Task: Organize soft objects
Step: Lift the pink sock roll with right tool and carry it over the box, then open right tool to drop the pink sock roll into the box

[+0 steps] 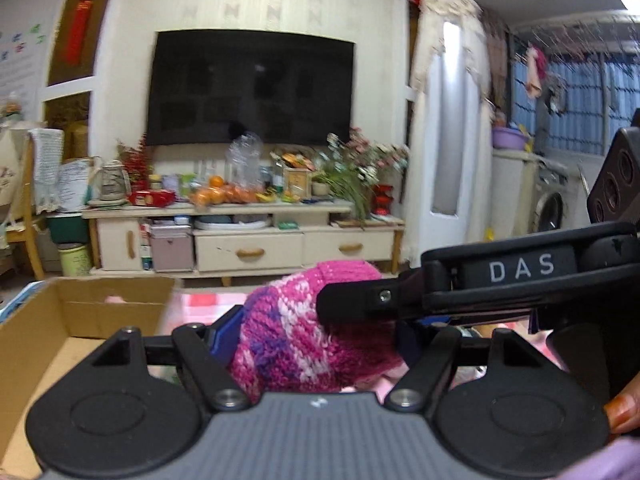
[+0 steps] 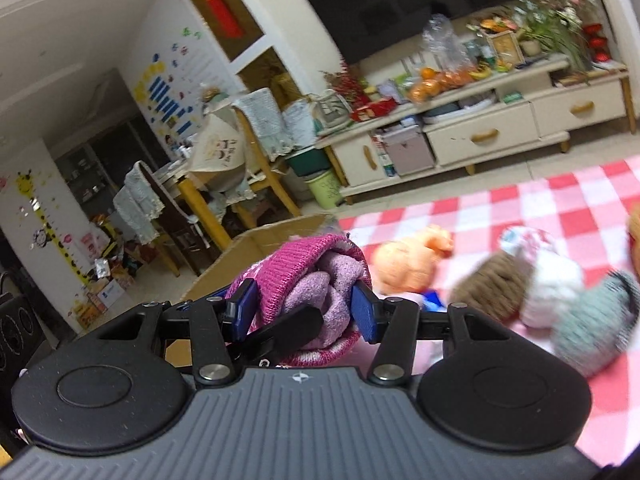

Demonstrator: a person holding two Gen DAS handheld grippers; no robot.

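Observation:
A pink and purple knitted hat (image 1: 304, 332) is held up off the table between both grippers. My left gripper (image 1: 316, 336) is shut on its knitted side. My right gripper (image 2: 304, 308) is shut on the hat (image 2: 312, 280) at its open end, where the lilac lining shows. The right gripper's black finger (image 1: 360, 300) crosses in front of the hat in the left wrist view. An open cardboard box (image 1: 60, 320) lies to the left, its edge also in the right wrist view (image 2: 256, 248).
On the red checked cloth (image 2: 520, 200) lie an orange plush toy (image 2: 408, 256), a brown knitted item (image 2: 492, 284), a white and pink soft item (image 2: 548, 272) and a grey knitted item (image 2: 592, 320). A TV cabinet (image 1: 248, 248) stands beyond.

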